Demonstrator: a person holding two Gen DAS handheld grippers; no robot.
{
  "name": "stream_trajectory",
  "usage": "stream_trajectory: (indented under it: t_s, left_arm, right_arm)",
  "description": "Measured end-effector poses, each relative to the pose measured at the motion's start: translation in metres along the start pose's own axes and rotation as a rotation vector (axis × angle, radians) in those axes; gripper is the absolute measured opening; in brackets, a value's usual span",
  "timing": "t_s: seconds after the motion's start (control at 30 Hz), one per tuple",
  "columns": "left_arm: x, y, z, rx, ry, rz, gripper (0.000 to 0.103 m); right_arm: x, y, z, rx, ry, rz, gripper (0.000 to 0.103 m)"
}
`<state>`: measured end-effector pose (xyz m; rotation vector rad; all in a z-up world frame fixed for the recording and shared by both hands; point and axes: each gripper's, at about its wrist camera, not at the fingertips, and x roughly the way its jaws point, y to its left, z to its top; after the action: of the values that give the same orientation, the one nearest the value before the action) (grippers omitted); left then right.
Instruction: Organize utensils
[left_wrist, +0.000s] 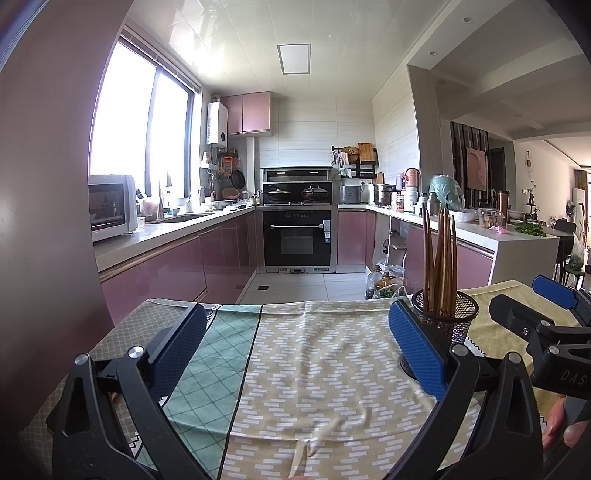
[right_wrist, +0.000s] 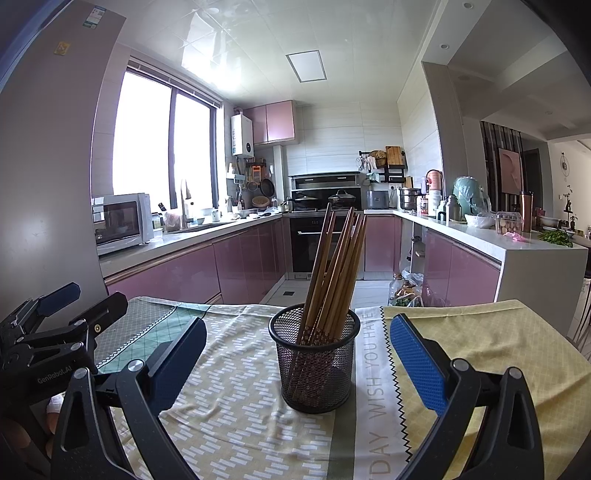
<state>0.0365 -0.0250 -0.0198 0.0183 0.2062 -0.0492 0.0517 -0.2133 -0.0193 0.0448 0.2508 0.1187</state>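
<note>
A black mesh cup (right_wrist: 314, 363) stands on the patterned tablecloth (right_wrist: 236, 406), with several brown chopsticks (right_wrist: 334, 273) upright in it, leaning right. My right gripper (right_wrist: 297, 354) is open and empty, its blue pads either side of the cup but nearer to me. In the left wrist view the cup (left_wrist: 447, 319) and chopsticks (left_wrist: 441, 258) sit just behind my left gripper's right pad. My left gripper (left_wrist: 295, 350) is open and empty over bare cloth (left_wrist: 314, 369). The right gripper also shows at the right edge of the left wrist view (left_wrist: 524, 302), the left one at the left edge of the right wrist view (right_wrist: 94, 297).
The table ends at its far edge (right_wrist: 258, 305); beyond is the kitchen floor, pink cabinets and an oven (right_wrist: 314, 243). A refrigerator wall (left_wrist: 44, 221) stands close on the left. Bottles and bags (right_wrist: 404, 291) sit on the floor past the table's right side.
</note>
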Motion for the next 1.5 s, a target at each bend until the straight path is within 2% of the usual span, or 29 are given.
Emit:
stream_trajectory:
  t_s: [1.5]
  left_arm:
    - [0.0006, 0.0001, -0.0024, 0.008, 0.002, 0.000, 0.097]
  right_arm:
    - [0.0025, 0.0016, -0.0035, 0.022, 0.007, -0.006, 0.096]
